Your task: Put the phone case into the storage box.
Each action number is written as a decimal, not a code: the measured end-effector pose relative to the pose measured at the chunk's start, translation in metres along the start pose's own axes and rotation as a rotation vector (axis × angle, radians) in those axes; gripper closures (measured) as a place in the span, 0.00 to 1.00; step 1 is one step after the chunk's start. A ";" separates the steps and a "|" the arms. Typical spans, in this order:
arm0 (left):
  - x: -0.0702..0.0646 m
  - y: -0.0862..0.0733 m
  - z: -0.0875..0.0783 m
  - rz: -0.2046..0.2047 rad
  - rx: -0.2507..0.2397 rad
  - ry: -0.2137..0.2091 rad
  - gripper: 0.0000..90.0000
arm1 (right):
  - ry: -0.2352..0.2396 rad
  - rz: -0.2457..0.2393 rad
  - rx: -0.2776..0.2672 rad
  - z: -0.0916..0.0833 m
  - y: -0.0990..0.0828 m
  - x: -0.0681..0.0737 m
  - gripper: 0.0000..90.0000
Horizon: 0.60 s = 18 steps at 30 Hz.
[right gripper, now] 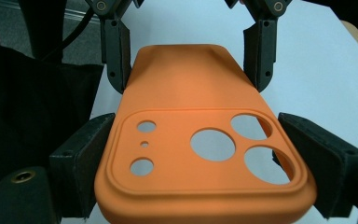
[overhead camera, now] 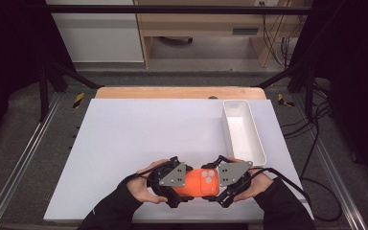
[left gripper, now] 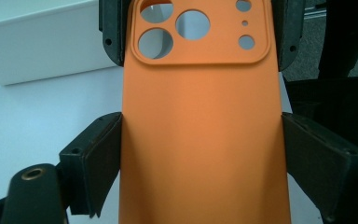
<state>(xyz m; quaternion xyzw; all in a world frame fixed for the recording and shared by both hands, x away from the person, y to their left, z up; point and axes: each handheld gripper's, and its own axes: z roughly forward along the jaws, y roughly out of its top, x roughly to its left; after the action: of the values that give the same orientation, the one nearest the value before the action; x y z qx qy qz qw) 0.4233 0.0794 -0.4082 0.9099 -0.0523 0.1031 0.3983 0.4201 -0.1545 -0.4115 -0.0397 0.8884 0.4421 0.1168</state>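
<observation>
An orange phone case [overhead camera: 202,182] with round camera cut-outs hangs just above the white table top [overhead camera: 148,134], near its front edge, stretched between my two grippers. My left gripper [overhead camera: 179,184] is shut on the plain end; in the left gripper view its pads [left gripper: 105,154] press both long edges of the case [left gripper: 200,140]. My right gripper [overhead camera: 219,184] is shut on the camera end, and in the right gripper view its pads [right gripper: 91,154] bear on the case [right gripper: 186,112] at both sides of the cut-out block. The left gripper's jaws show beyond it, on the far end.
A long white tray [overhead camera: 243,130] stands at the right of the table, beyond my right hand; its wall [left gripper: 37,46] appears in the left gripper view. A wooden table edge [overhead camera: 179,92] runs along the back. Black frame rails flank the table.
</observation>
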 end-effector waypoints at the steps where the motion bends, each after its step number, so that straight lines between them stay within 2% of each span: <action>1: 0.000 0.000 0.000 -0.001 0.000 -0.002 0.17 | 0.001 0.001 0.003 0.000 0.000 0.000 0.17; 10: 0.001 0.000 0.002 -0.033 0.009 -0.030 0.17 | 0.024 0.031 0.009 0.001 0.000 -0.001 0.17; 18: 0.002 0.002 0.002 -0.041 0.016 -0.040 0.17 | 0.032 0.046 0.012 -0.001 0.001 -0.001 0.17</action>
<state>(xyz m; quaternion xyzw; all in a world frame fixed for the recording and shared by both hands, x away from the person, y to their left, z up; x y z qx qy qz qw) 0.4252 0.0766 -0.4079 0.9158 -0.0411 0.0770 0.3920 0.4211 -0.1547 -0.4095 -0.0256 0.8936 0.4385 0.0924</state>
